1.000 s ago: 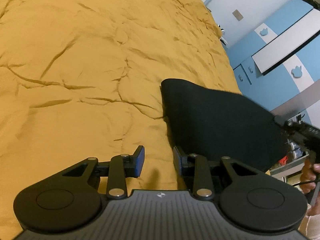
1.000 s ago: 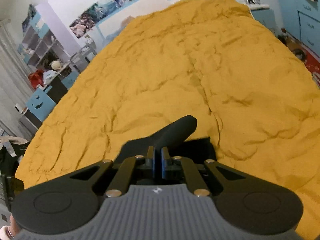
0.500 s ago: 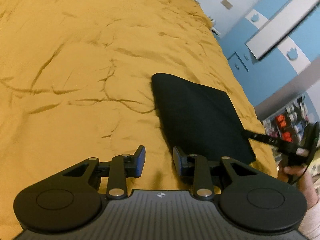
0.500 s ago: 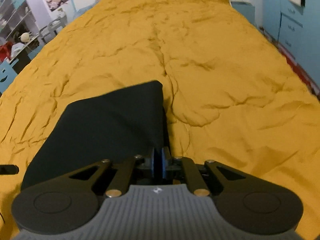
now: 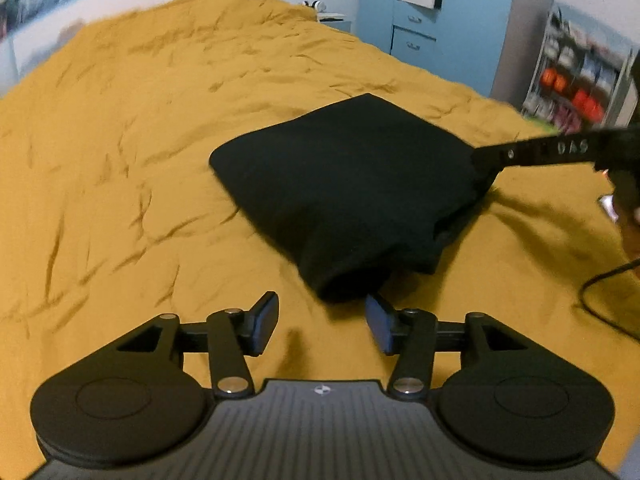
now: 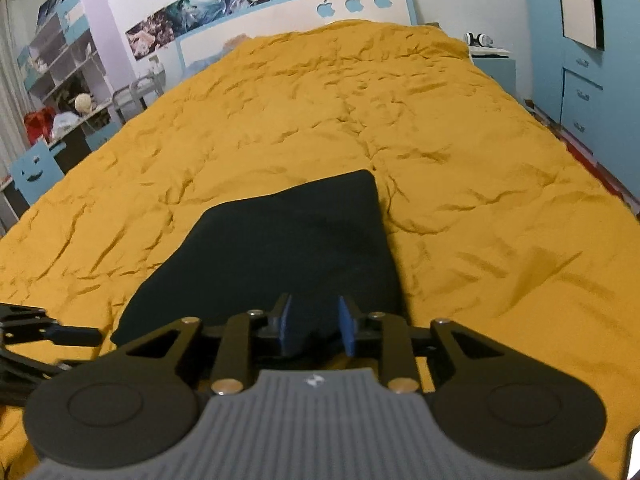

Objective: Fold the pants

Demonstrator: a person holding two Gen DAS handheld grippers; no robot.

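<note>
Mustard bedspread (image 6: pixel 460 200): wrinkly all over, covers the whole bed, and it's what our stuff is lying on.
Pants (image 6: pixel 280 248): black, folded into a chunky rectangular bundle, lying flat on the bedspread near the foot edge of the bed, closest to us. From our left wrist view the pants (image 5: pixel 344 184) show stacked layers on the near side with a rounded fold at the corner closest to the camera.
Left tongs (image 5: pixel 322 322): jaws are opening right now and we've got nothing between them, just bare bedspread (image 5: pixel 120 160) underneath. The right blue pad sits just beside the bundle's near corner; we can't tell if it's actually touching.
Right tongs (image 6: pixel 318 326): jaws opening too, with the near edge of the pants sitting between the blue pads. The pads look like they've got a bit of gap to the fabric, so we'd call it let go rather than pinched.
Right tongs seen from the left side (image 5: pixel 486 160): tips reach in from the right and meet the far right corner of the bundle.
Left tongs seen from the right side (image 6: pixel 76 336): a black finger poking in at the left edge, just beside the bundle's near-left corner.
Headboard (image 6: pixel 304 16): white with blue trim and apple cutouts, at the far end of the bed.
Blue cabinets (image 6: pixel 584 80): along the bed's right-hand side.
</note>
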